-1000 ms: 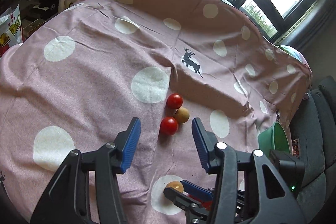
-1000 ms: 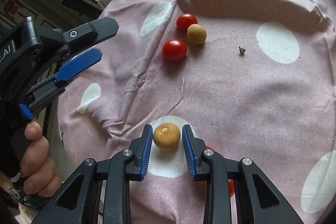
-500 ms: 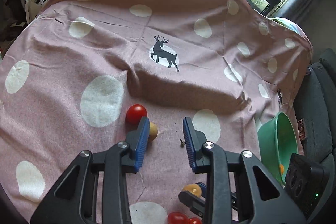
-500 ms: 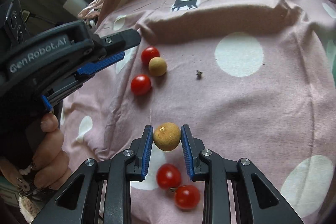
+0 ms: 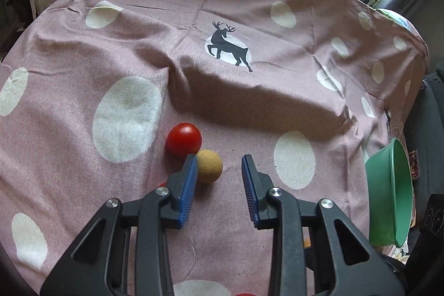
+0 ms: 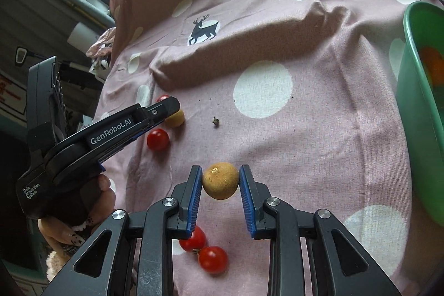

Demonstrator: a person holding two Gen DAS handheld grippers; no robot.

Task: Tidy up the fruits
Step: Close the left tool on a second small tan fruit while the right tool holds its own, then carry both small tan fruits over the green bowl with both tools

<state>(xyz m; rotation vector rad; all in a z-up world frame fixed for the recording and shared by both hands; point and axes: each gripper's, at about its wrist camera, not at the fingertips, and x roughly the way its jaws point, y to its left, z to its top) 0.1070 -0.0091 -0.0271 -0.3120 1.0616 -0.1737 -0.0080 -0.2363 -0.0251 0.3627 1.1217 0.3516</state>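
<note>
My right gripper [image 6: 220, 179] is shut on a round brown fruit [image 6: 220, 181] and holds it above the pink spotted cloth [image 6: 319, 157]. Two red tomatoes [image 6: 213, 260] lie on the cloth under it. My left gripper [image 5: 219, 165] points down at a smaller tan fruit [image 5: 209, 165]. That fruit sits between the narrowed jaws against the left pad, with a gap to the right pad. A red tomato [image 5: 184, 139] touches the tan fruit on its far side. Another tomato [image 6: 157, 139] lies beside the left gripper [image 6: 166, 108].
A green bowl [image 6: 413, 107] stands at the cloth's right edge with an orange fruit [image 6: 433, 65] inside; it also shows in the left wrist view [image 5: 388, 190]. A small stem scrap [image 6: 215, 121] lies mid-cloth. A raised fold [image 5: 249, 101] crosses the cloth behind the fruits.
The left gripper's jaws narrowed and it moved forward and down over the tan fruit. The right gripper lifted the brown fruit off the cloth and swung right, bringing the bowl into view.
</note>
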